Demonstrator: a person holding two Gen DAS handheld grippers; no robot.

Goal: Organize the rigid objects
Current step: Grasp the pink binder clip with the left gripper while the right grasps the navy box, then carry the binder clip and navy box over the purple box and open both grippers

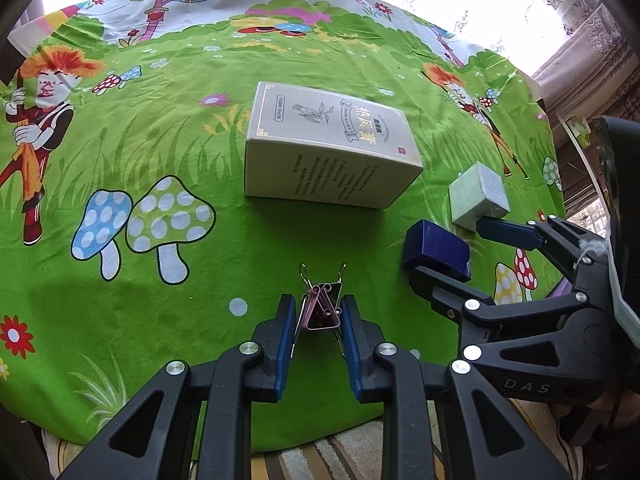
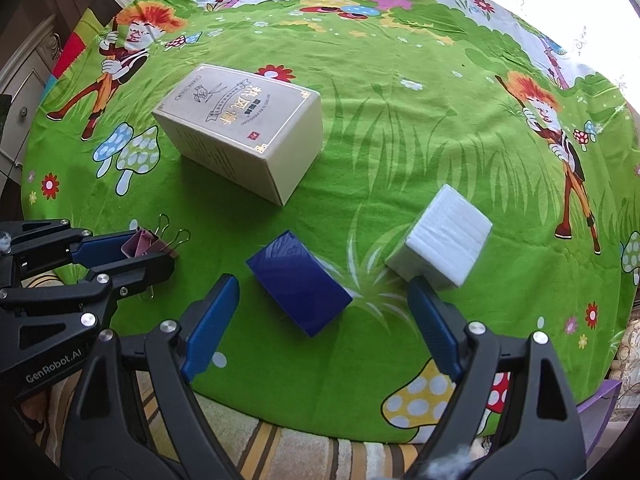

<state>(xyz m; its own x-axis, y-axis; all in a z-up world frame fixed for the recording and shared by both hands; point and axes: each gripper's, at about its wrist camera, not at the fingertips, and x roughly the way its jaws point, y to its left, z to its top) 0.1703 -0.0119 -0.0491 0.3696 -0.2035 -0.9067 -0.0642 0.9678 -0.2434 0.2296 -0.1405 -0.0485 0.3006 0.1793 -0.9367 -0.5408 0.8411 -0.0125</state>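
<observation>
My left gripper [image 1: 318, 308] is shut on a bunch of pink binder clips [image 1: 322, 306] at the near edge of the table; it also shows in the right wrist view [image 2: 138, 250] with the clips [image 2: 150, 242]. My right gripper [image 2: 320, 292] is open, its fingers on either side of a dark blue box [image 2: 298, 284] that lies on the cloth. In the left wrist view the right gripper [image 1: 452, 246] stands by the blue box [image 1: 436, 248]. A large beige box [image 1: 328, 146] [image 2: 244, 128] lies mid-table. A small white block [image 2: 442, 236] [image 1: 478, 196] sits to the right.
The round table wears a green cartoon cloth [image 2: 400, 128] with mushrooms and figures. A striped rug [image 2: 280, 452] lies below the near edge. A cabinet [image 2: 24, 92] stands at the left, curtains [image 1: 592, 52] at the back right.
</observation>
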